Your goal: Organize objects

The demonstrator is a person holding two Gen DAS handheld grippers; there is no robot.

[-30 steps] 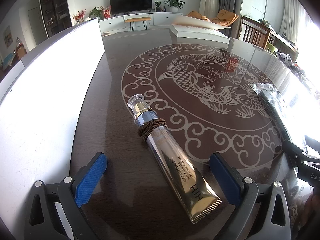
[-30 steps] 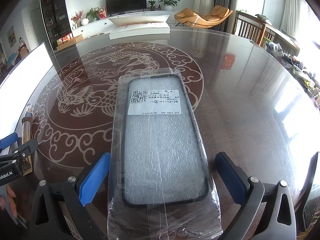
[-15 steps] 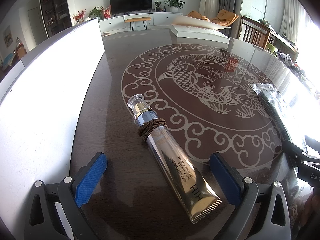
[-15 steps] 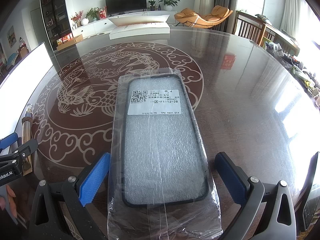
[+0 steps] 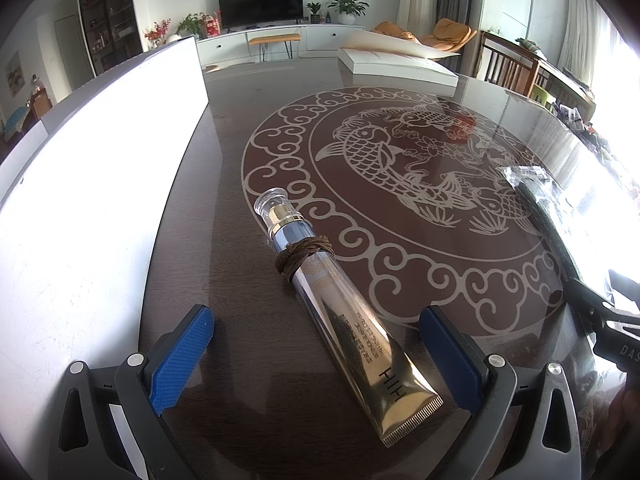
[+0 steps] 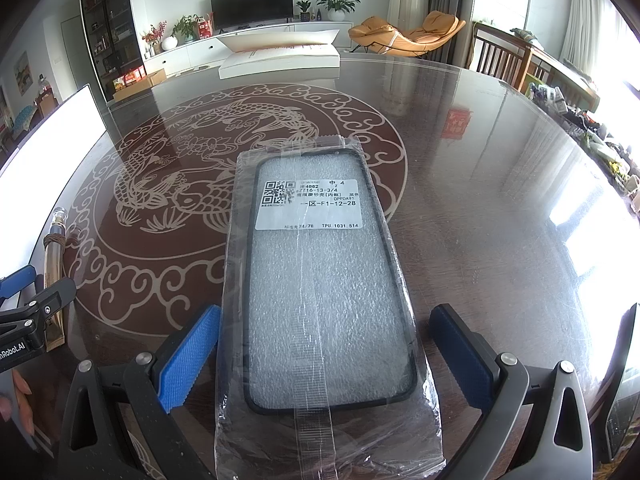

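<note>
The tube (image 5: 344, 304) lies flat on the bench (image 5: 240, 160), slantwise, cap pointing away and crimped tail nearest, right between the pads of the left claw (image 5: 316, 350) — which stands wide open, gripping nothing. It looks light, and that glossy gold skin should be slick; the soft body will likely dent under a hard squeeze. The firmer shoulder near the cord (image 5: 304, 254) wound round its neck, just below the clear cap (image 5: 276, 204), seems the safer place to take it. The cap itself looks brittle, so best left alone.

Over to the right claw (image 6: 324, 354), also spread wide and holding nothing, its pads flanking the case (image 6: 324, 280). The case sits sealed in a clear bag (image 6: 328, 440), foam filling its frame, a printed label (image 6: 310, 204) on top. Thin and flat, probably featherweight, and the film will likely slide and crinkle — pinching across the rigid black edges looks surest.

Beyond them, a white box (image 5: 80, 200) stands along the bench's left side; its inside can't be seen. At the far edge lies an open book (image 6: 280, 56).
</note>
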